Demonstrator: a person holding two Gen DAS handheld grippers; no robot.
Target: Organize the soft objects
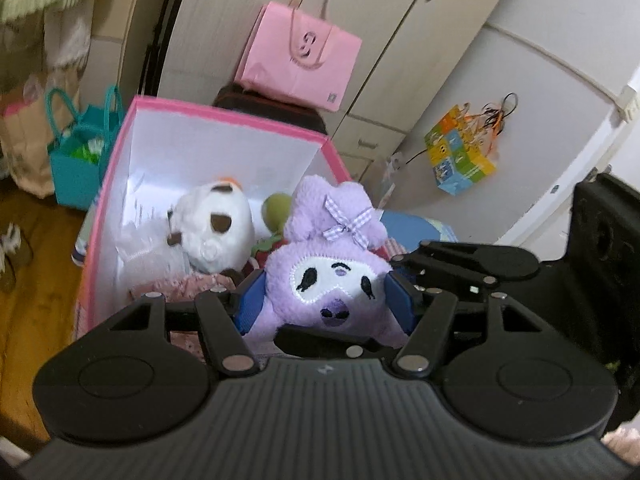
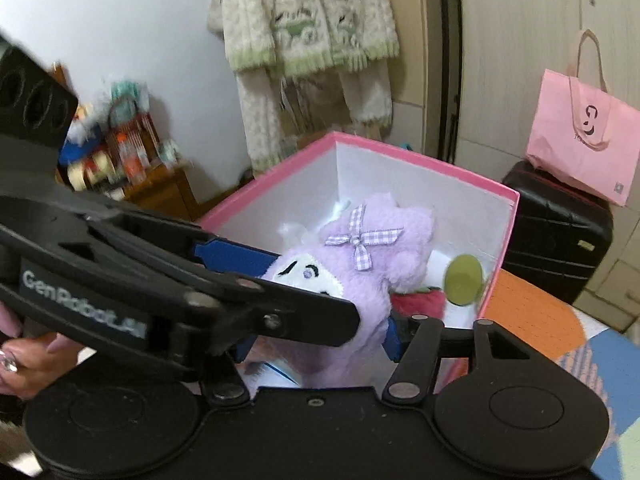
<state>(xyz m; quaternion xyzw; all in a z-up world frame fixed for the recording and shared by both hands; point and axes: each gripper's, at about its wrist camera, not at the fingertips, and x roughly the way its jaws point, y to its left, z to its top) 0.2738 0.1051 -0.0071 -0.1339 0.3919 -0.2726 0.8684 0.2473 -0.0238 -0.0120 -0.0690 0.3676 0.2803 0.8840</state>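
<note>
A purple plush doll (image 1: 332, 280) with a white face and a checked bow sits between the blue pads of my left gripper (image 1: 326, 300), which is shut on it above the near edge of a pink box (image 1: 224, 114). In the right wrist view the same plush (image 2: 360, 276) also lies between the blue pads of my right gripper (image 2: 316, 344), and the left gripper's black body crosses in front. The box (image 2: 420, 160) holds a white plush (image 1: 212, 232), a red strawberry plush (image 2: 420, 300), a green round piece (image 2: 464, 280) and pink cloth (image 1: 192, 284).
A pink paper bag (image 1: 300, 56) stands on a black suitcase (image 2: 556, 232) behind the box. A teal bag (image 1: 80, 160) stands on the wooden floor at left. A colourful bag (image 1: 460, 152) hangs on the white cabinet. Coats (image 2: 308, 40) hang on the wall.
</note>
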